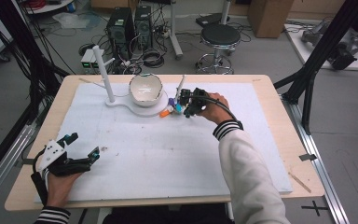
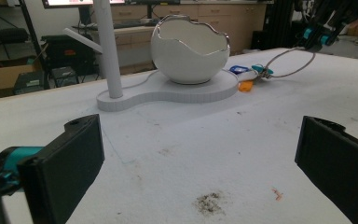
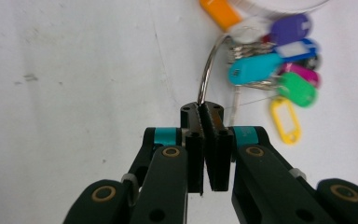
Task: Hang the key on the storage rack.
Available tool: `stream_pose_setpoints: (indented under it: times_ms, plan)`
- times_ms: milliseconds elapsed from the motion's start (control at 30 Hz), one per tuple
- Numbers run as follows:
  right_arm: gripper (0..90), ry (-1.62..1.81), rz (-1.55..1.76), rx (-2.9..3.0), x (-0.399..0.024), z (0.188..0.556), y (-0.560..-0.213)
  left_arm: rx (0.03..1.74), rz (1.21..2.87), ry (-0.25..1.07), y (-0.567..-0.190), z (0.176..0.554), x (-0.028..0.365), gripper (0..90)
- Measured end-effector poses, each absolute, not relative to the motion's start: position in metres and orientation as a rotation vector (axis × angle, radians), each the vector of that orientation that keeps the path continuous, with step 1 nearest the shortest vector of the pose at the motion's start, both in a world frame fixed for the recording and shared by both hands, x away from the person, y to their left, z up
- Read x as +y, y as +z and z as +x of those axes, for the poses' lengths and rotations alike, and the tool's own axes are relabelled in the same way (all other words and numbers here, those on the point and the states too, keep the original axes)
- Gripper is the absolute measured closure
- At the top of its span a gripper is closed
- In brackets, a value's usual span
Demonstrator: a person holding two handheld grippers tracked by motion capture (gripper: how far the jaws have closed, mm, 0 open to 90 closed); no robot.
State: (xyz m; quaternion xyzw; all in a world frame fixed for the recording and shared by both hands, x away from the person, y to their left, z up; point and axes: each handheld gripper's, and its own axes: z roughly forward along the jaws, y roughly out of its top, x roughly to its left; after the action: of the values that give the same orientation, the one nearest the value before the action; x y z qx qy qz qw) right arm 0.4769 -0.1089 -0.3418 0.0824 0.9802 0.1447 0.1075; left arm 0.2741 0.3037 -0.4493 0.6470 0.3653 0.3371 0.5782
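Right gripper (image 3: 208, 114) jaws pressed together on a metal ring (image 3: 208, 70). Ring arcs up from the pads to a bunch of keys (image 3: 256, 79) with coloured tags (image 3: 284, 60): orange, purple, blue, teal, pink, green, yellow. All over a white desk cover (image 3: 74, 70).

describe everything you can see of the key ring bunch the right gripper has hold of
The key ring is a thin loop of shiny metal wire. It carries several metal keys and plastic tags: orange, purple, blue, teal, pink, green and a yellow one hanging lowest in the right gripper view. The right gripper is shut on the loop, its jaws pinching the wire. The tags bunch beside the white stand's base, over the white table mat; whether they rest on it is unclear.
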Motion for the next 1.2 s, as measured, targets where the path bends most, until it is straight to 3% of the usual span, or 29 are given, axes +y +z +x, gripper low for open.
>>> stream_pose_setpoints:
  times_ms: [300,567,1200]
  plan:
    - [88.9,0.761,0.229,2.86,-0.137,0.462,-0.305,0.825,1.542,0.746,-0.443,0.277,0.299,1.7]
    - [88.9,1.041,0.172,2.845,-0.156,0.456,-0.286,0.689,1.556,0.568,-0.402,0.291,0.288,1.7]
    - [88.8,1.158,0.061,2.908,-0.146,0.433,-0.275,0.413,1.773,0.397,-0.308,0.353,0.242,1.7]
